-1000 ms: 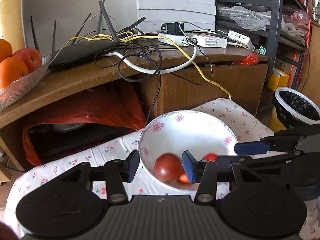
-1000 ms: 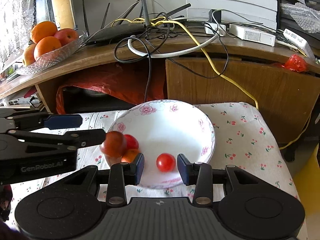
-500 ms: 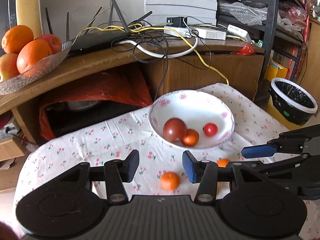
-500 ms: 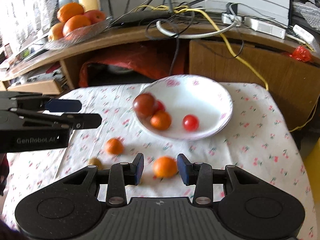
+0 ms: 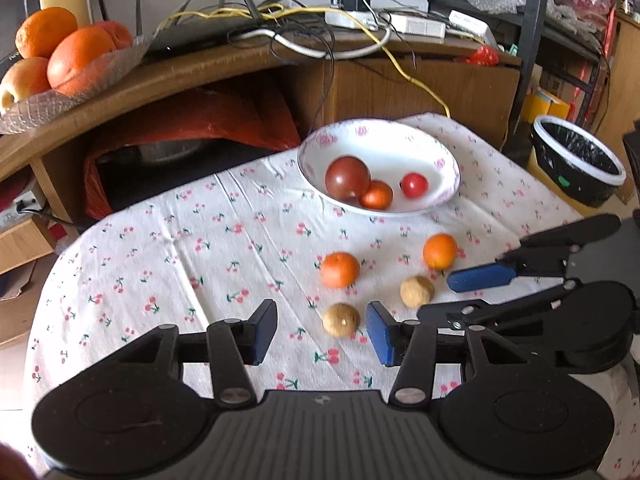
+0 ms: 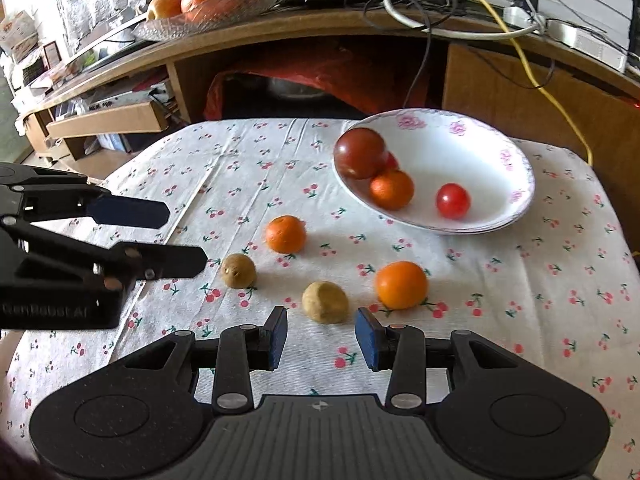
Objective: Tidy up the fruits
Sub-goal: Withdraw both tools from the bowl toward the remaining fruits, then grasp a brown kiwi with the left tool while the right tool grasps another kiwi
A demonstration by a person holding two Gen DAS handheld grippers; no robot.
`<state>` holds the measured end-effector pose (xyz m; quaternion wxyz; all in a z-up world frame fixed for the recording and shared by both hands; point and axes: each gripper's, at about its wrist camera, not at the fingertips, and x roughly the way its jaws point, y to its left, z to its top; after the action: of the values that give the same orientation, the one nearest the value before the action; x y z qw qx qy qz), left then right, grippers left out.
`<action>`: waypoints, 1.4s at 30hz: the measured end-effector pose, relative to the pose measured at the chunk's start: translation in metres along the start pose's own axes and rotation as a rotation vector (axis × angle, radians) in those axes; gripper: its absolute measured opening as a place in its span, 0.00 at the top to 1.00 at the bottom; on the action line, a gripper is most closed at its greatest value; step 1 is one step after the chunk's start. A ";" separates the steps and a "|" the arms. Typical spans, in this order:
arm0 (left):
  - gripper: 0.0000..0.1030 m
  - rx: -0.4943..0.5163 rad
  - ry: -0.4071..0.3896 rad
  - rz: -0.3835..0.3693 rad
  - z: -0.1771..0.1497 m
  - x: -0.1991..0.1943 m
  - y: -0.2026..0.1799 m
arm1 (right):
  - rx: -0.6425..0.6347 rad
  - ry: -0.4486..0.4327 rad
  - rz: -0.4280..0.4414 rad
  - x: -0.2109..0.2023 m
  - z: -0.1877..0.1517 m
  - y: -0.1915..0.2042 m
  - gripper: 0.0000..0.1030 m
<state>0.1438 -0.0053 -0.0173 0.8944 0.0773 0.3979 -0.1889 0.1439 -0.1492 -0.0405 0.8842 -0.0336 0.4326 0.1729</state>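
Bright daylight, soft shadows, slight blur, fisheye-bent edges.

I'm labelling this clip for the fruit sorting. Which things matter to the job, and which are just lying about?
In the job:
white bowl holding fruit
two oranges and two brown fruits on the cloth
left gripper and right gripper, both open

Lying about:
cables
bin
glass fruit dish on the shelf
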 end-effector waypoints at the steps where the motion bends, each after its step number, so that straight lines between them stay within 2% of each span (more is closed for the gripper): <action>1: 0.45 0.007 0.005 -0.002 -0.001 0.001 0.000 | -0.002 0.005 0.003 0.003 0.000 0.001 0.66; 10: 0.45 0.066 0.042 -0.023 -0.006 0.013 -0.003 | -0.013 0.022 0.013 0.016 0.005 0.000 0.65; 15: 0.45 0.075 0.060 -0.032 -0.007 0.021 -0.002 | -0.016 0.026 0.001 0.018 0.009 -0.002 0.75; 29: 0.46 0.100 0.083 -0.071 0.001 0.047 -0.011 | 0.038 0.041 0.020 0.003 0.008 -0.018 0.77; 32: 0.48 0.086 0.104 -0.081 -0.001 0.053 -0.008 | 0.057 0.048 0.029 0.000 0.007 -0.023 0.77; 38: 0.52 0.092 0.087 -0.085 -0.002 0.053 -0.007 | 0.066 0.082 0.025 0.000 0.000 -0.031 0.77; 42: 0.59 0.089 0.086 -0.101 0.000 0.054 -0.008 | 0.029 0.082 0.021 -0.003 -0.001 -0.029 0.76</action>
<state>0.1735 -0.0271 -0.0570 0.8615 0.1048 0.4307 -0.2475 0.1518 -0.1777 -0.0414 0.8644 -0.0232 0.4711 0.1745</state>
